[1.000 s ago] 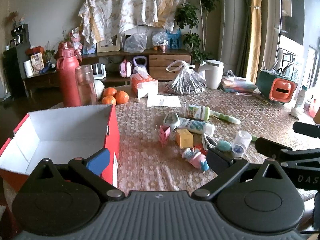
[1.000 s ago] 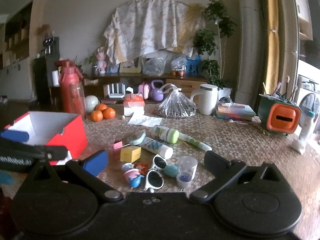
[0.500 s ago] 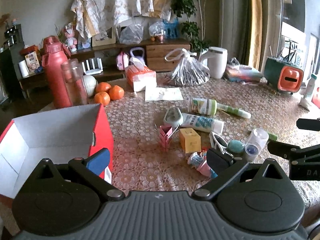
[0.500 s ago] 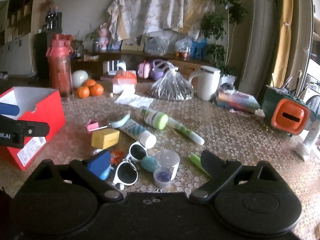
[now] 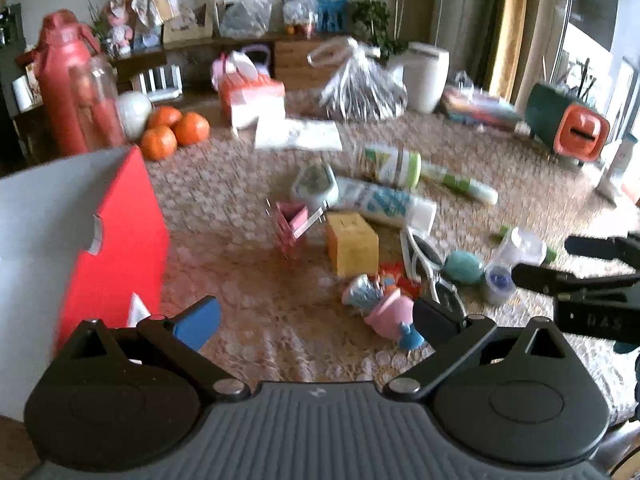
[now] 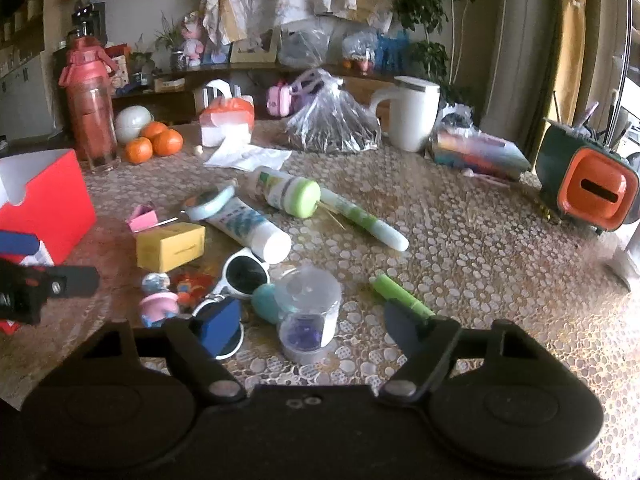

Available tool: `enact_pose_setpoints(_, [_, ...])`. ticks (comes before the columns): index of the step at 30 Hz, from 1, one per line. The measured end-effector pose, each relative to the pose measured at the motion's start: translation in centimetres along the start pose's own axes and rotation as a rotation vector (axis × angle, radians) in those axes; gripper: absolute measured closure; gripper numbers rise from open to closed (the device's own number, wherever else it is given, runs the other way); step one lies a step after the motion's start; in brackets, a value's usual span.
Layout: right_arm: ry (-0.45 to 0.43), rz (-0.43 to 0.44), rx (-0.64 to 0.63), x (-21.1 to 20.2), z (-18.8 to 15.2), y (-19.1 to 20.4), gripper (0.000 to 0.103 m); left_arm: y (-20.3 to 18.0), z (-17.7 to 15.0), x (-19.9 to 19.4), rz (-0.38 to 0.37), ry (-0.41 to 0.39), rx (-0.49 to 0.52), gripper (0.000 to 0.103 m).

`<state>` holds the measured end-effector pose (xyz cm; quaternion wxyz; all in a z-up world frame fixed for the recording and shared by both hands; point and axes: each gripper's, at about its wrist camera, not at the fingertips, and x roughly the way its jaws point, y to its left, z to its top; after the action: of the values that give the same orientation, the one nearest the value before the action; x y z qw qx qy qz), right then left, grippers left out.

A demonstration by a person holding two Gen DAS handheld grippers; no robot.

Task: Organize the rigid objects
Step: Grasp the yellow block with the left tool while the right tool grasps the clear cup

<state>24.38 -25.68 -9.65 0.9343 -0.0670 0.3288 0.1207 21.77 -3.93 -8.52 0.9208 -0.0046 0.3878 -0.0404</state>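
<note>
Right claw (image 6: 314, 326) closing around clear jar (image 6: 308, 312); untouched.

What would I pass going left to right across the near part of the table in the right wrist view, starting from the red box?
Red box → yellow box → white sunglasses → clear plastic cup → green marker → green and orange holder at the far right.

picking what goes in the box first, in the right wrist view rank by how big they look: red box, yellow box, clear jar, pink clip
1. red box, though cut off by the left edge
2. clear jar, nearest the camera, so likely flattered
3. yellow box, looks close to the jar; true order unsure
4. pink clip
</note>
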Motion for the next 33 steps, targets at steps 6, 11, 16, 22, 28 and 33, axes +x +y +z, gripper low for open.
enact_pose_setpoints(6, [0.02,0.009,-0.002,1.4,0.1,-0.2,0.03,-0.1,0.7,1.9,0.002,0.017,-0.063,0.0])
enact_pose_setpoints(11, [0.025,0.012,-0.006,2.1,0.4,0.0,0.033,-0.5,2.8,2.7,0.029,-0.031,-0.071,0.0])
enact_pose_setpoints(16, [0.038,0.012,0.002,3.0,0.6,0.1,0.04,-1.3,3.8,4.3,0.031,-0.029,-0.052,0.001])
enact_pose_setpoints(22, [0.049,0.004,0.022,3.4,0.6,-0.1,0.049,-1.4,4.2,5.2,0.003,-0.033,-0.046,0.012])
enact_pose_setpoints(28, [0.048,0.006,0.023,3.4,0.7,0.2,0.055,-1.7,4.2,6.2,0.015,-0.01,-0.024,0.039])
enact_pose_setpoints(33, [0.054,-0.012,0.02,3.4,0.8,0.5,0.059,-1.8,4.0,6.5,0.017,-0.006,0.001,0.059])
